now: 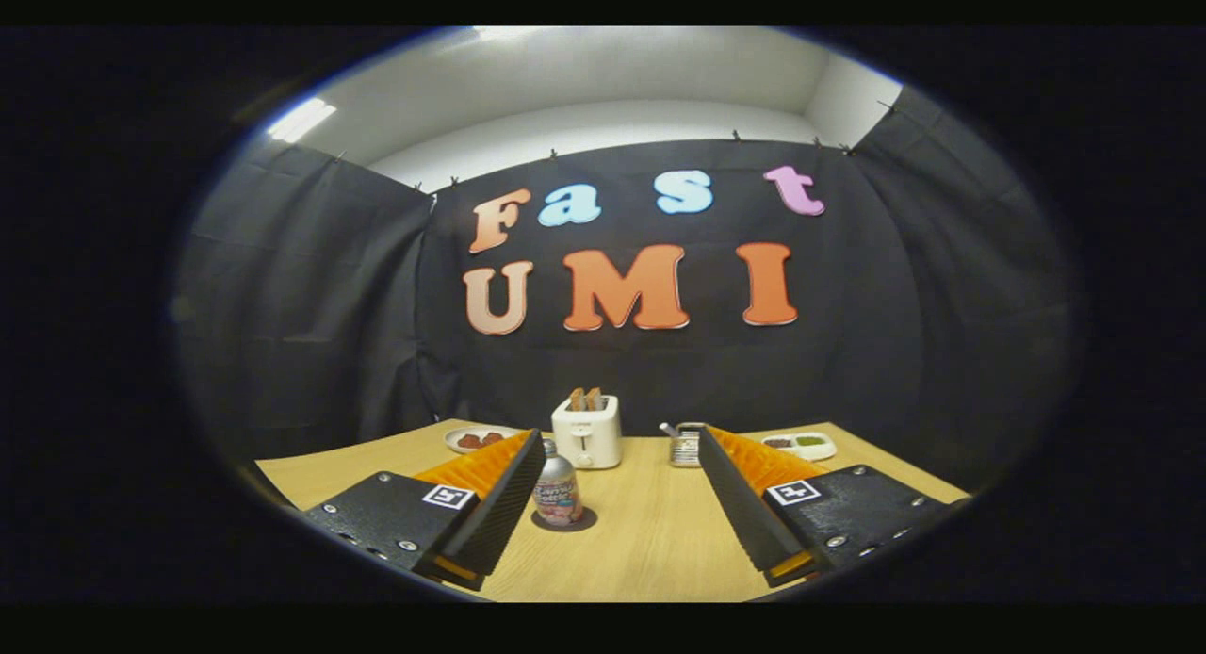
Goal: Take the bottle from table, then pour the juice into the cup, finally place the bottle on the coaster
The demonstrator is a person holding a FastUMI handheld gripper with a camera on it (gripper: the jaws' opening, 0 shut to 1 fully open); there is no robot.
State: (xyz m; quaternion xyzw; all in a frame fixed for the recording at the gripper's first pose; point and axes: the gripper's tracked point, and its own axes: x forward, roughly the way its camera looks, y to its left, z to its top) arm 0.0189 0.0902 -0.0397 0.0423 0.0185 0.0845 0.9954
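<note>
A small bottle (556, 489) with a silver cap and a colourful label stands upright on a dark round coaster (565, 520) on the wooden table (650, 541). It sits just ahead of the left finger, close to that finger's tip. My gripper (622, 444) is open wide, and nothing lies between its fingers. A metal cup (685, 446) with a handle stands beyond the right finger, partly hidden by its tip.
A white toaster (587, 430) with bread in its slots stands at the back middle of the table. A plate of reddish food (479, 438) lies at the back left, a small white tray (801, 443) at the back right.
</note>
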